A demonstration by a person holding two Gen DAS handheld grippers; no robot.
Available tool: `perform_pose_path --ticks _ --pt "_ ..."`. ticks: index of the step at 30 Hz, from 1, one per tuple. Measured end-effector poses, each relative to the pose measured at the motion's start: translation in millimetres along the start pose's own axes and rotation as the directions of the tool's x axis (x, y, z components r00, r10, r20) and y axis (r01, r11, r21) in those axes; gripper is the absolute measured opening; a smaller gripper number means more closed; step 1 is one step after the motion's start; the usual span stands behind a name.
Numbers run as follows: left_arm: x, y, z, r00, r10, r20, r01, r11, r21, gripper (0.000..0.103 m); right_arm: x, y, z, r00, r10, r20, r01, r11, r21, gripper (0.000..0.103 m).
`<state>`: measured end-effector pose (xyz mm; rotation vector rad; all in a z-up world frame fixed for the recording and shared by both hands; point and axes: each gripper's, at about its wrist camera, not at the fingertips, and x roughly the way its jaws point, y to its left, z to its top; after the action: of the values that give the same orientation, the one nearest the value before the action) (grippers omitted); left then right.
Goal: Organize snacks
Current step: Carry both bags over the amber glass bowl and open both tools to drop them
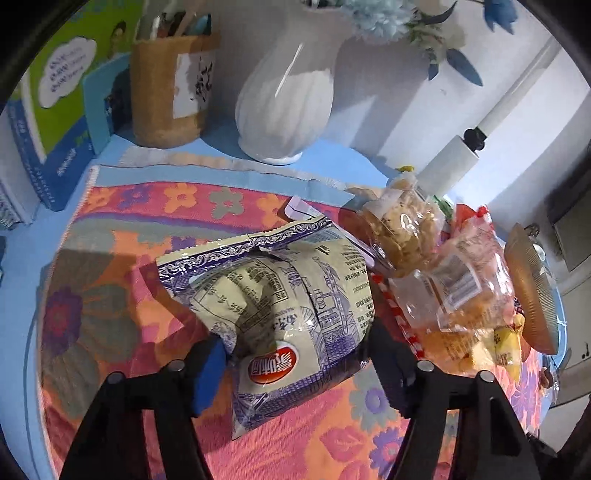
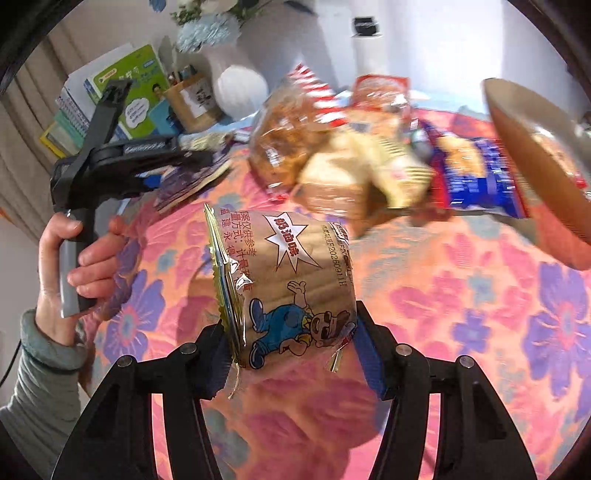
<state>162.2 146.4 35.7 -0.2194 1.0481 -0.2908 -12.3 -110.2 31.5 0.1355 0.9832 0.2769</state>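
- On a flowered cloth [image 1: 122, 236] of pink, orange and purple, spread over a pale blue table [image 1: 22, 266], snack packets lie loose — none sits inside any container.
- At the far edge a white ribbed vase [image 1: 284, 96] holds blue and white flowers [image 1: 384, 18]; just beside it a brown paper-wrapped holder [image 1: 166, 96] stands upright, stuffed with pens and sticks.
- Books [image 1: 48, 110] stand upright left of the holder, green and blue covers outward.
- At the right edge a brown ribbed bowl [image 1: 532, 291] is tilted on its side; what it holds cannot be told.
- Heaped beside the bowl, clear bags of fried snacks [image 1: 402, 229] touch one another, a blue packet [image 2: 476, 177] among them in the right wrist view.
- Left gripper [image 1: 295, 350]: its jaws, narrowed, press both sides of a cream and purple packet [image 1: 280, 295] resting on the cloth.
- Right gripper [image 2: 291, 347]: its jaws clamp a tan packet [image 2: 291, 280] printed with a cartoon figure in blue, held above the cloth.
- A hand [image 2: 70, 266] in a grey-green sleeve [image 2: 40, 384] grips the left tool's handle.
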Motion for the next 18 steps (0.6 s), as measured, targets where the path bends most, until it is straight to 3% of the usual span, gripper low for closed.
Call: perform_pose_path --ticks 5,9,14,18 --pt "-38 -17 -21 0.998 -0.005 0.065 0.003 1.0 0.031 0.067 -28 -27 1 0.998 -0.014 0.056 0.012 0.999 0.049 0.057" --pt "-79 -55 -33 0.989 -0.047 0.142 0.034 0.995 0.09 0.067 -58 -45 5 0.992 -0.039 0.12 0.029 0.996 0.084 0.057" --pt "-102 -134 -30 0.969 -0.15 0.198 0.11 0.973 0.203 0.067 -112 -83 16 0.959 -0.174 0.223 0.143 0.978 0.149 0.057" --pt "-96 -220 -23 0.95 -0.258 0.177 0.192 0.928 0.321 0.067 -145 -127 28 0.924 -0.266 0.274 0.202 0.949 0.241 0.057"
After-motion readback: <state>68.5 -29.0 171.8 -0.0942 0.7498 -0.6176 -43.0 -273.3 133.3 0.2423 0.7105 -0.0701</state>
